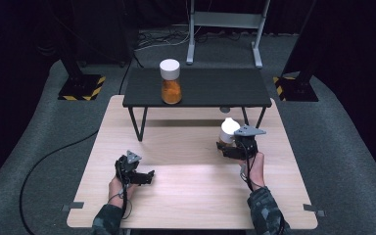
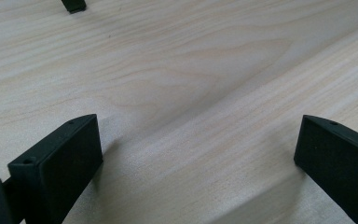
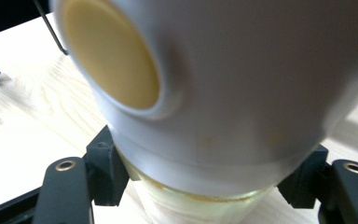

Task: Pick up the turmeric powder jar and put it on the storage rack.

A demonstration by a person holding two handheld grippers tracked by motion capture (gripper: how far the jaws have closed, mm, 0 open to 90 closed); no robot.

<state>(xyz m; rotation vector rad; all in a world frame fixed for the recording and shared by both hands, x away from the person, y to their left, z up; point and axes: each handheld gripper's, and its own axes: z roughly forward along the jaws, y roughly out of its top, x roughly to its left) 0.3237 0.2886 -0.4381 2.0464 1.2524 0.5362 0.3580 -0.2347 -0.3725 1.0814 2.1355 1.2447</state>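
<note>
Clamped by the right gripper (image 3: 200, 186) on a white-capped jar (image 3: 223, 93), one jaw on either side of the glass just below the cap. Seen close in the right gripper view with the cap's round top turned up and left toward the camera, so the jar's long axis was tilted rather than upright, or so judged. Held in the high view (image 1: 229, 131) at the right of the light wooden table (image 1: 186, 196), just in front of the low black shelf (image 1: 210, 88) and near its right legs. Could not tell from these views whether the jar's base rested on the wood or hung clear.

Spread wide at the left gripper (image 2: 196, 154), nothing between the jaws but bare wood grain. Rested low at the table's left front (image 1: 136, 172), well apart from the held jar.

Stood upright on the shelf, left of centre: a second jar with orange contents (image 1: 171, 83), white-capped too. Lay ahead and to the left of the held jar, with bare shelf top directly beyond the right gripper. Judged the right hand far nearer to that free stretch than the left.
</note>
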